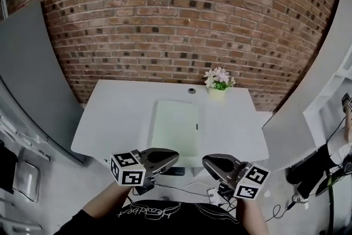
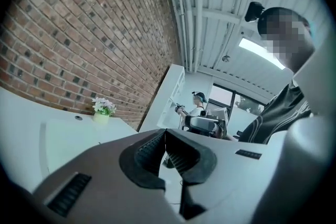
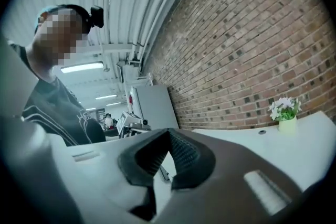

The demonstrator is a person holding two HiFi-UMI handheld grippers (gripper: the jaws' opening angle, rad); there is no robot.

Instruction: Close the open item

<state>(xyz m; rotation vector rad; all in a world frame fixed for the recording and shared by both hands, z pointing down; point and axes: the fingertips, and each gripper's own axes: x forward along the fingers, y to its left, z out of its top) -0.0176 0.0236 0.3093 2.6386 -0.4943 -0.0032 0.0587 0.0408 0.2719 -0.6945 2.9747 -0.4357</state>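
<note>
White table: pale green flat item lying at centre; potted flowers at back edge; round dark grommet just beside them

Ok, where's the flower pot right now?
In the head view, the flower pot sits at the table's far edge, right of centre, by the brick wall, just beyond the pale green item's far right corner.

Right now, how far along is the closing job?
Nothing is in hand: the left gripper and right gripper are both shut, empty, held short of the white table. The pale green item lies flat there, seemingly closed already; if so, nothing is left.
</note>
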